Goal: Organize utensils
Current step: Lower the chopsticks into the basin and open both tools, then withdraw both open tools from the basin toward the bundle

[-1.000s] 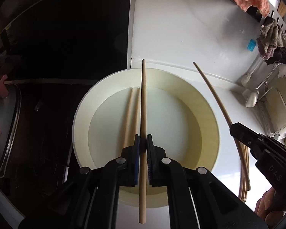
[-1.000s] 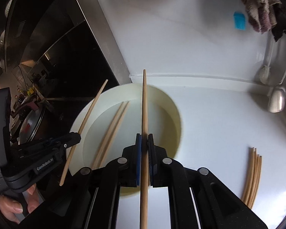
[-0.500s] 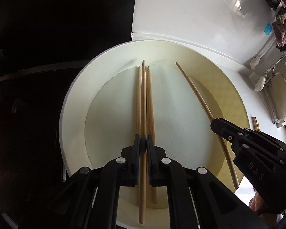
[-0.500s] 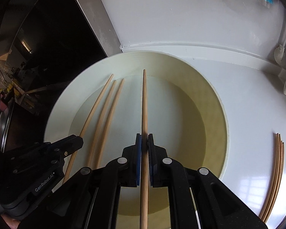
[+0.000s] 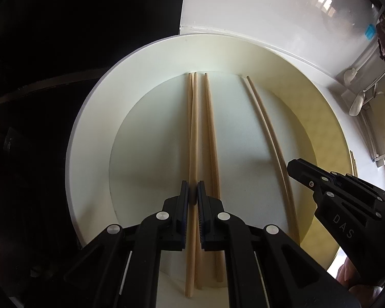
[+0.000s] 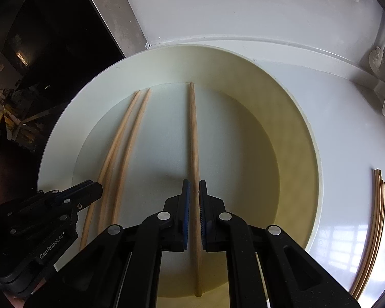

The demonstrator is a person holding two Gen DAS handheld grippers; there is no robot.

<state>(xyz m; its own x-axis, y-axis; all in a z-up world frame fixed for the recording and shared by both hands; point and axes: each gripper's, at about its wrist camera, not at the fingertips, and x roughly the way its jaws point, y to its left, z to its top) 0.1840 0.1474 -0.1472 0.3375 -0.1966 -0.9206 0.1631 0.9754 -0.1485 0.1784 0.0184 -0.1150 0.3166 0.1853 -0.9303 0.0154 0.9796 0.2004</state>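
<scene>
Glossy white bench (image 6: pixel 333 138) under round cream bowl (image 6: pixel 290 118); smooth wooden chopstick (image 5: pixel 192 138) pinched in left gripper (image 5: pixel 193 197), another chopstick (image 6: pixel 193 138) in right gripper (image 6: pixel 194 196), jaws nearly closed, both lengthwise up-frame inside bowl.

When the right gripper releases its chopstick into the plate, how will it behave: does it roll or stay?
The chopstick looks round and smooth, so it may roll a little. The plate has a raised rim, which should likely stop it. It appears thin, stiff and light, held straight by the right gripper.
</scene>
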